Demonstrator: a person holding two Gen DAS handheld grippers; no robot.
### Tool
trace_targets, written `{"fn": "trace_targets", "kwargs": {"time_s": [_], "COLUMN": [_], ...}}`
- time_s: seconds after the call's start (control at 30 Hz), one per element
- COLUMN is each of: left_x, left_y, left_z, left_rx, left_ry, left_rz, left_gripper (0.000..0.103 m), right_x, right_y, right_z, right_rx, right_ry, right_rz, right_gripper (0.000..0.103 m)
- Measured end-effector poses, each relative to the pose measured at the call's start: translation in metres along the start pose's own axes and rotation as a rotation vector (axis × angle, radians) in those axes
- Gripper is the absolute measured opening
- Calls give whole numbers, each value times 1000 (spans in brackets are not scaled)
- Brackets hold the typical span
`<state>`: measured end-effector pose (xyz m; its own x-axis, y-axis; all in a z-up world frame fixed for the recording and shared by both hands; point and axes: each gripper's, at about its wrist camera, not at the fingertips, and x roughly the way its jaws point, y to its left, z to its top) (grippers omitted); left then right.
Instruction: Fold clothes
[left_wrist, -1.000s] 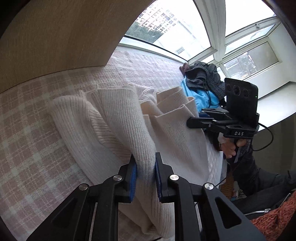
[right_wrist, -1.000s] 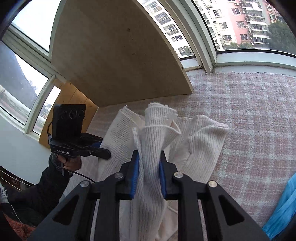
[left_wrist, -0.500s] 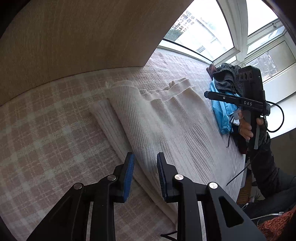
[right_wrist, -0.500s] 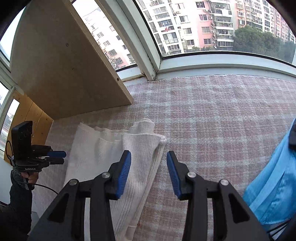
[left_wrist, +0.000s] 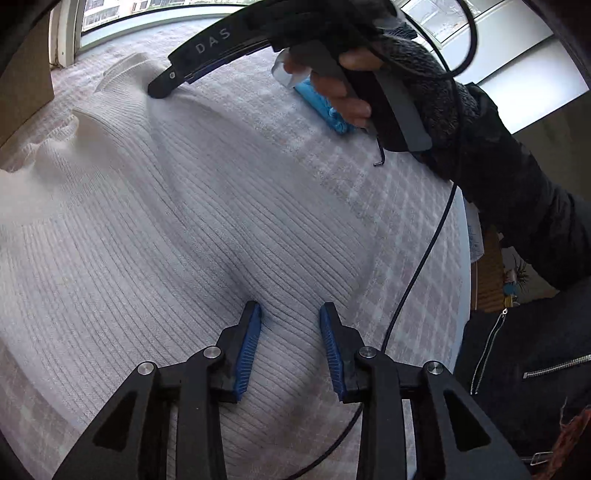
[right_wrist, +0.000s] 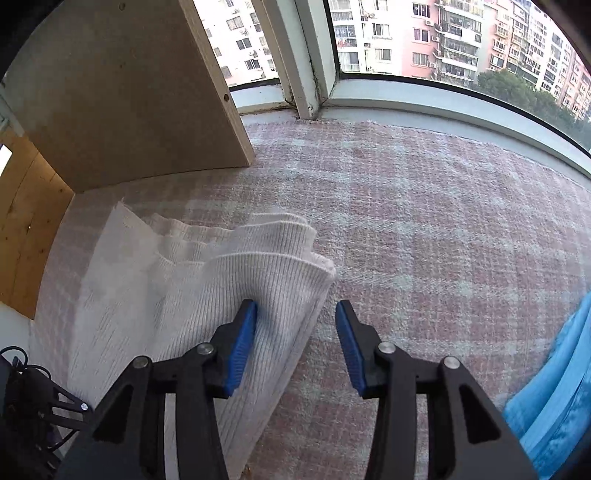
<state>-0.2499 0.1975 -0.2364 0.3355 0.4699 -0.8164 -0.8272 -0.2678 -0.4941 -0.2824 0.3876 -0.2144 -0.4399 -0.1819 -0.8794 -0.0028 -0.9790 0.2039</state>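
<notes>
A cream ribbed knit sweater (left_wrist: 177, 206) lies spread on the pink plaid cover. My left gripper (left_wrist: 290, 314) is open, its blue pads low over the sweater's near part. The right gripper (left_wrist: 162, 88) shows in the left wrist view with its tips touching the sweater's far edge. In the right wrist view my right gripper (right_wrist: 295, 312) is open and empty over the folded right edge of the sweater (right_wrist: 221, 280), with the left pad on the knit and the right pad over the cover.
The pink plaid cover (right_wrist: 424, 221) runs to the window sill (right_wrist: 443, 99). A wooden board (right_wrist: 122, 92) stands at the left. Blue clothing (right_wrist: 554, 387) lies at the right, also in the left wrist view (left_wrist: 325, 103). A cable (left_wrist: 424, 258) hangs from the right gripper.
Both grippers let go of the sweater and opened wider. The sweater dropped flat onto the cover. Both grippers came down close over it.
</notes>
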Motion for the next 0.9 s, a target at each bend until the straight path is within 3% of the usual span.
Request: {"fn": "trace_targets", "kwargs": {"time_s": [0.13,0.23,0.27,0.33,0.4,0.47,0.53,0.6,0.73,0.83,0.9], "left_x": [-29,-72,-84,-99,-98,-81,-70,-80,-92,-105,-110], "left_y": [10,17,27,56,84,112,134,141,143,139,140], "left_z": [-2,0,3,13,22,21,8,-4,-10,-2,7], "left_rx": [-77,-64,-87,-150,-191,-227,-291,-344,-371,-367,-368], "left_ry": [-64,-182,-218,-264,-269,-215,-200,-245,-271,-336,-368], "left_rz": [3,165,210,268,336,408,413,357,355,394,407], "left_gripper": [34,40,46,47,47,46,52,52,50,50,50], "right_x": [-26,-31,-27,-12,13,19,10,-1,11,35,31], "right_y": [-4,3,10,21,28,32,35,37,42,51,55], "right_z": [-2,-9,-9,-7,-7,-7,-6,-4,5,4,4], "right_rx": [52,63,39,-8,-42,-58,-61,-53,-27,-65,-92], "right_ry": [-48,-52,-50,-39,20,27,-10,-66,-31,45,49], "right_rz": [47,116,102,60,22,10,22,26,63,34,19], "right_gripper": [45,45,45,45,45,45,45,45,45,45,45]}}
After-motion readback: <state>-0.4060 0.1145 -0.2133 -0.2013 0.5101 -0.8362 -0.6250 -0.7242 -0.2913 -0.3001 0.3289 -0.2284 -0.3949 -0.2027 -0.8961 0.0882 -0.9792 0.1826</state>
